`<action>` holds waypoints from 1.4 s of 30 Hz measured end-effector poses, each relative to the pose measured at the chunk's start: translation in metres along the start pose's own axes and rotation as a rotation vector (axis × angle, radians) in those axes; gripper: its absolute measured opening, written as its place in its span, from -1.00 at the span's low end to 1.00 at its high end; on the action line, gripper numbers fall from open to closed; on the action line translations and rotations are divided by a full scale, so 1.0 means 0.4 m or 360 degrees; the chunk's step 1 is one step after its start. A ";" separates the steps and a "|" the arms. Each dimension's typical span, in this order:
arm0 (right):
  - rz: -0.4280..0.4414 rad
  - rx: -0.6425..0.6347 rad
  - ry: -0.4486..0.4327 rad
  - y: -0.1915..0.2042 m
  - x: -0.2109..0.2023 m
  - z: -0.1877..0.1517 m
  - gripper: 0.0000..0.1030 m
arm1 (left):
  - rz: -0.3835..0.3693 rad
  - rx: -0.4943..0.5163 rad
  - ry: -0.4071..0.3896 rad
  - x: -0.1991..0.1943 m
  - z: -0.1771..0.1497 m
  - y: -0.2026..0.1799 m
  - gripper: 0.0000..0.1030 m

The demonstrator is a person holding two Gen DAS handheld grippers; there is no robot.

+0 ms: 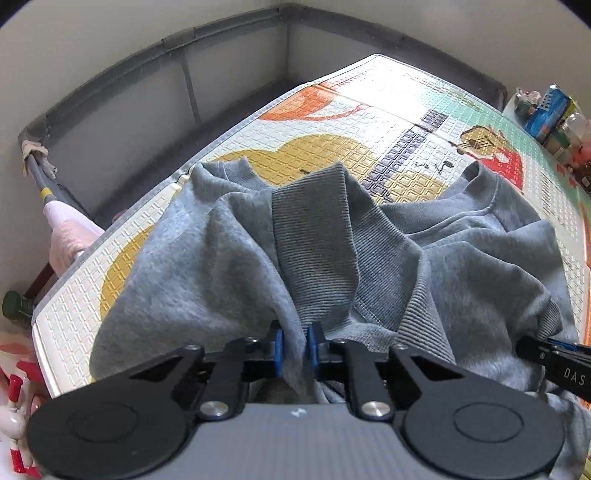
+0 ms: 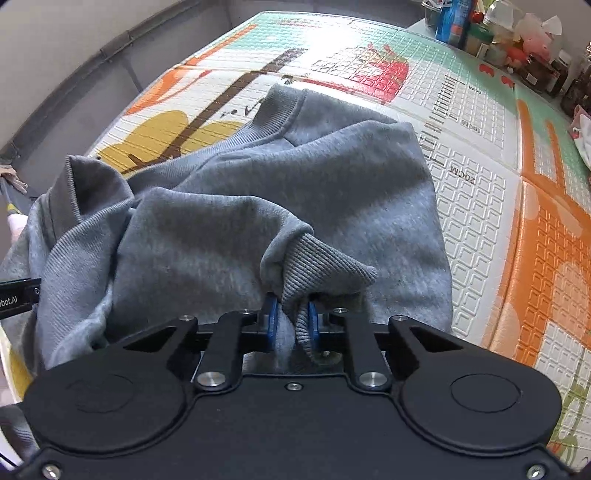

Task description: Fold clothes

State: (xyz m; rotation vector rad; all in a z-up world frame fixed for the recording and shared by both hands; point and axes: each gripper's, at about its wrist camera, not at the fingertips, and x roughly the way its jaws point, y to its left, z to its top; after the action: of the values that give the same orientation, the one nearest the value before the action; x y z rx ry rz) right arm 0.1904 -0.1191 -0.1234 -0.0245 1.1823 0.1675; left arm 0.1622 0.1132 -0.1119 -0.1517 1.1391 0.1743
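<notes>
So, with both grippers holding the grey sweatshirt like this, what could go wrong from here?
1. The right gripper pinches only a ribbed cuff of the grey fleece sweatshirt; it may slip out when pulled.
2. The left gripper holds bunched fabric, so creases could be folded in.
3. The sweatshirt lies near the edge of the patterned foam mat and could slide off.

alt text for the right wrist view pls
The right gripper is shut on a ribbed cuff of a grey sweatshirt, which lies crumpled on a colourful patterned foam mat. The tip of the left gripper shows at the left edge, and bottles and clutter line the mat's far right side.
</notes>
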 end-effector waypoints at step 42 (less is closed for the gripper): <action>-0.0383 0.0652 -0.0019 -0.599 -0.263 -0.414 -0.72 | -0.0435 0.0813 0.0070 -0.101 -0.257 -0.622 -0.79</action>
State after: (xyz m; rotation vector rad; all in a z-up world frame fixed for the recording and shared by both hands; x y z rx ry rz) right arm 0.0337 -0.3859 -0.1058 0.1935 1.1733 -0.2872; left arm 0.1080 -0.1535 -0.1096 0.1441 1.1607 -0.3637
